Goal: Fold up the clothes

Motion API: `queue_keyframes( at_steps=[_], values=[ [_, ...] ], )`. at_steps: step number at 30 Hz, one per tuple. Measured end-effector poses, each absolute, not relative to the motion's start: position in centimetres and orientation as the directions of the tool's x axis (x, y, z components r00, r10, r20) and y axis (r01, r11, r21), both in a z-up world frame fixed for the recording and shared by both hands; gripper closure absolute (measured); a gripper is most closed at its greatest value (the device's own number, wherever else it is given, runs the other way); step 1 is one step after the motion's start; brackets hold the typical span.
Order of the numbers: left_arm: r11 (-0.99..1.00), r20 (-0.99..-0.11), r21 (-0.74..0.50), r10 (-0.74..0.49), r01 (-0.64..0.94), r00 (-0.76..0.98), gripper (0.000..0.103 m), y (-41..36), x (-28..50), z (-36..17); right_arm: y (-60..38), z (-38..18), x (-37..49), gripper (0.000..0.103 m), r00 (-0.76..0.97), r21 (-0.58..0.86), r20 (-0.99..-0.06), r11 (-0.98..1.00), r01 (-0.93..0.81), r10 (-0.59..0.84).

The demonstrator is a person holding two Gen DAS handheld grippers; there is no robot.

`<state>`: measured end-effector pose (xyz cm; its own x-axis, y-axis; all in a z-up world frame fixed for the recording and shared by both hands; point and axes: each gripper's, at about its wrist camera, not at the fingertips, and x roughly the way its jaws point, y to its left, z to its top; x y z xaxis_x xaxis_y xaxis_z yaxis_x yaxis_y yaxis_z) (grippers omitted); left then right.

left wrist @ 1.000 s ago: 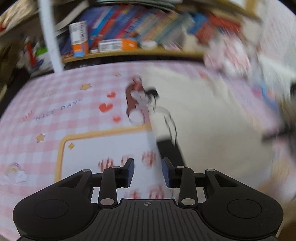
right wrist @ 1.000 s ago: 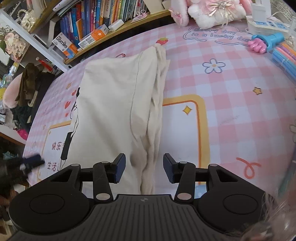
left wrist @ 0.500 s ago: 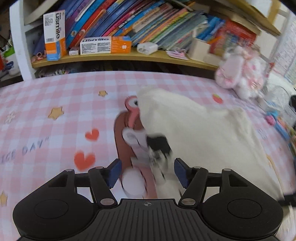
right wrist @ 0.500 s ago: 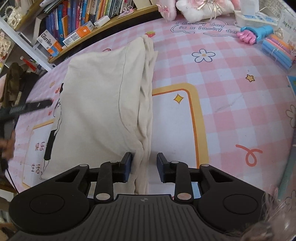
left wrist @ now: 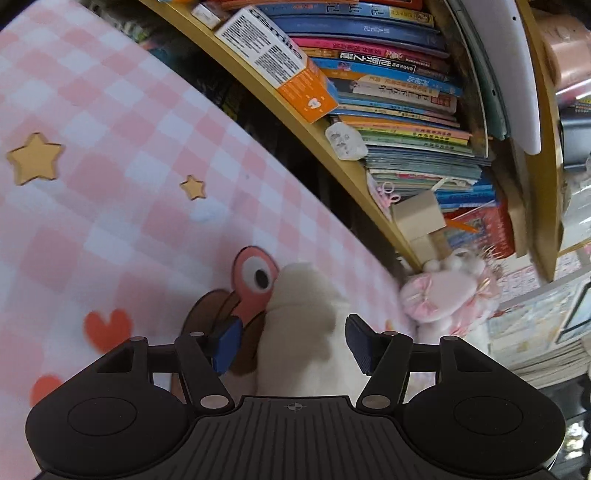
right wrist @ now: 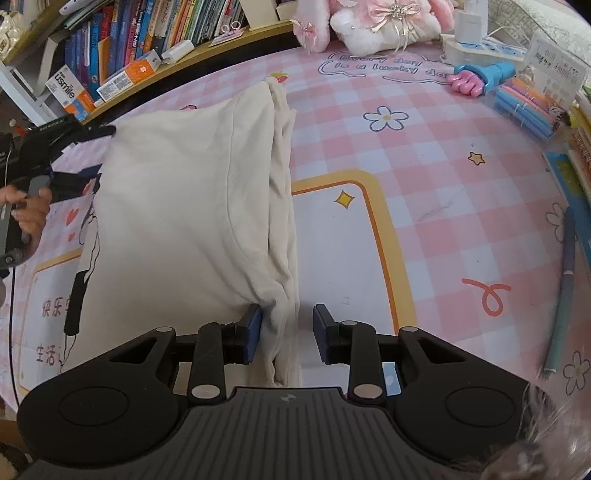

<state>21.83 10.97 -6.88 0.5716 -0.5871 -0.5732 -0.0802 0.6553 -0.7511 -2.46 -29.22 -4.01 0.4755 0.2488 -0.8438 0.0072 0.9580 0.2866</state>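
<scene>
A cream garment lies folded lengthwise on the pink checked table mat, with a bunched fold along its right edge. My right gripper is open at the garment's near right corner, with the bunched fold between its fingers. My left gripper is open at the garment's far corner, and the cloth lies between its fingers. The left gripper also shows in the right wrist view at the garment's far left corner, held by a hand.
A bookshelf full of books runs along the table's far edge. A pink plush toy sits at the back. Pens, a pink-and-blue toy and a long pen lie at the right.
My left gripper moved forward to the garment's far corner, turned toward the shelf and opened wider. My right gripper opened wider around the near fold.
</scene>
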Motion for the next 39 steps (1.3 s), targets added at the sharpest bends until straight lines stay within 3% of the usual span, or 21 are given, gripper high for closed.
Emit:
queue_keyframes(
  at_steps=[2, 3, 4, 5, 9, 10, 11, 13, 18, 20, 28, 39],
  values=[
    [0.647, -0.566, -0.758, -0.596, -0.077, 0.569, 0.047, 11.0, 22.7, -7.0, -29.1, -4.0, -2.4, 0.075, 0.476, 0.285, -0.846, 0.958, 0.021, 0.241],
    [0.658, -0.575, -0.75, -0.59, -0.075, 0.567, 0.056, 10.9, 22.9, -7.0, -29.1, -4.0, -2.4, 0.075, 0.476, 0.284, -0.847, 0.958, 0.028, 0.237],
    [0.681, -0.592, -0.729, -0.58, -0.066, 0.56, 0.073, 10.6, 23.2, -6.9, -29.1, -4.0, -2.5, 0.075, 0.477, 0.283, -0.847, 0.959, 0.035, 0.233],
    [0.721, -0.611, -0.692, -0.558, -0.035, 0.562, 0.082, 10.0, 23.2, -6.4, -29.0, -4.0, -2.5, 0.075, 0.478, 0.281, -0.848, 0.959, 0.04, 0.229],
    [0.867, -0.612, -0.458, -0.466, 0.194, 0.639, 0.088, 6.2, 22.0, -2.8, -28.9, -4.0, -2.6, 0.074, 0.481, 0.272, -0.85, 0.961, 0.054, 0.213],
    [0.881, -0.598, -0.407, -0.458, 0.244, 0.658, 0.087, 5.3, 21.7, -2.2, -28.8, -4.0, -2.7, 0.074, 0.481, 0.269, -0.851, 0.962, 0.056, 0.21],
    [0.898, -0.605, -0.348, -0.435, 0.27, 0.667, 0.08, 4.5, 21.8, -2.1, -28.8, -4.0, -2.6, 0.074, 0.481, 0.267, -0.852, 0.962, 0.059, 0.207],
    [0.926, -0.672, -0.282, -0.378, 0.252, 0.637, 0.078, 3.9, 23.2, -2.7, -28.6, -3.9, -2.6, 0.073, 0.48, 0.263, -0.854, 0.962, 0.065, 0.201],
    [0.89, -0.677, -0.435, -0.423, 0.135, 0.602, 0.065, 6.9, 23.4, -3.2, -28.6, -3.8, -2.4, 0.073, 0.473, 0.261, -0.858, 0.963, 0.069, 0.198],
    [0.883, -0.671, -0.452, -0.428, 0.124, 0.605, 0.042, 7.7, 21.8, -3.1, -28.6, -3.8, -2.4, 0.073, 0.469, 0.262, -0.86, 0.963, 0.065, 0.202],
    [0.944, -0.741, -0.306, -0.316, 0.121, 0.592, 0.039, 7.0, 11.0, -2.9, -29.3, -4.0, -2.4, 0.072, 0.484, 0.299, -0.841, 0.954, 0.039, 0.244],
    [0.966, -0.787, -0.251, -0.238, 0.058, 0.569, 0.034, 4.9, 3.8, -2.9, -30.9, -4.2, -2.5, 0.068, 0.489, 0.389, -0.803, 0.921, -0.002, 0.34]
  ],
)
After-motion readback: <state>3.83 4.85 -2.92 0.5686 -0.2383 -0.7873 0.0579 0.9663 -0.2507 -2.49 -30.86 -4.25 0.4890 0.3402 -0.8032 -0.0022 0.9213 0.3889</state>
